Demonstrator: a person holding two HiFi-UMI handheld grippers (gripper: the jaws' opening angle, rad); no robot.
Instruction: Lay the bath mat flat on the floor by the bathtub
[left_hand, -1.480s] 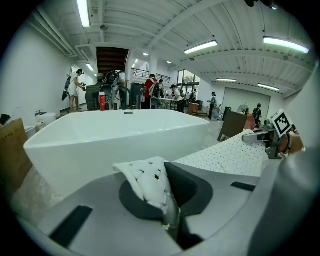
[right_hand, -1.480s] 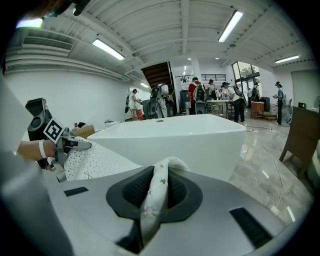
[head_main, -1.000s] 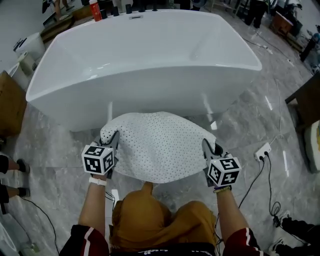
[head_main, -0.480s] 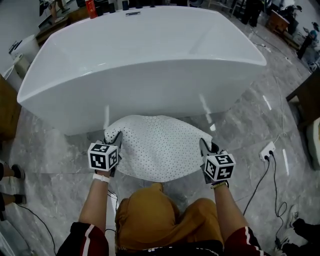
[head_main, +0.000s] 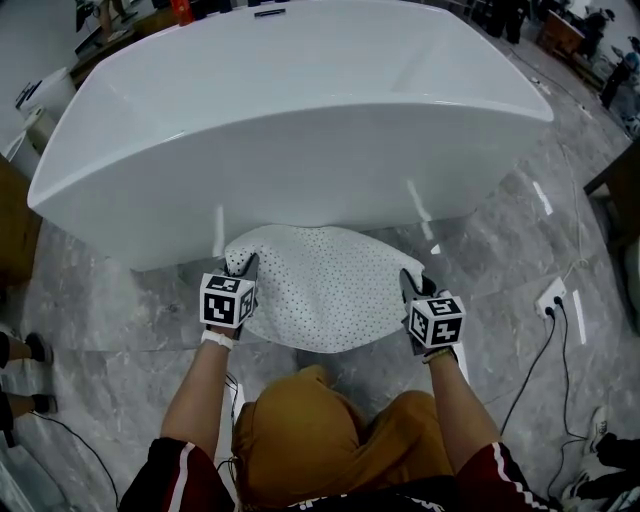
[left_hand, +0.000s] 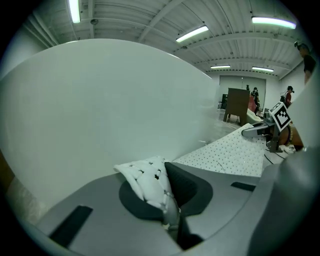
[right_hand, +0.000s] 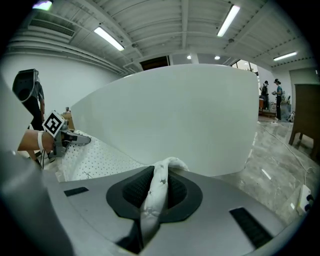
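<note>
Two corners of the bath mat (head_main: 325, 290) are pinched, one in each claw, and the perforated white sheet spans the gap between them, just in front of the near wall of the bathtub (head_main: 290, 110). On the left, the left claw (head_main: 246, 268) is clenched on a bunched corner; its own view shows the fold squeezed between the pads with the tub wall filling the background. Through the middle, the mat's long axis runs side to side, parallel with the tub, and the sheet bows away from the person toward the tub's base. Whether that far edge already touches the floor (head_main: 500, 250) I cannot tell. On the right, the right claw (head_main: 410, 285) is clamped on the opposite corner, a thin fold standing up between its jaws. Both claws sit about level and equally near the tub, the mat ahead of and between them. So the next move, as I judge it, is an even lowering of both together, with that axis held alongside the tub.
</note>
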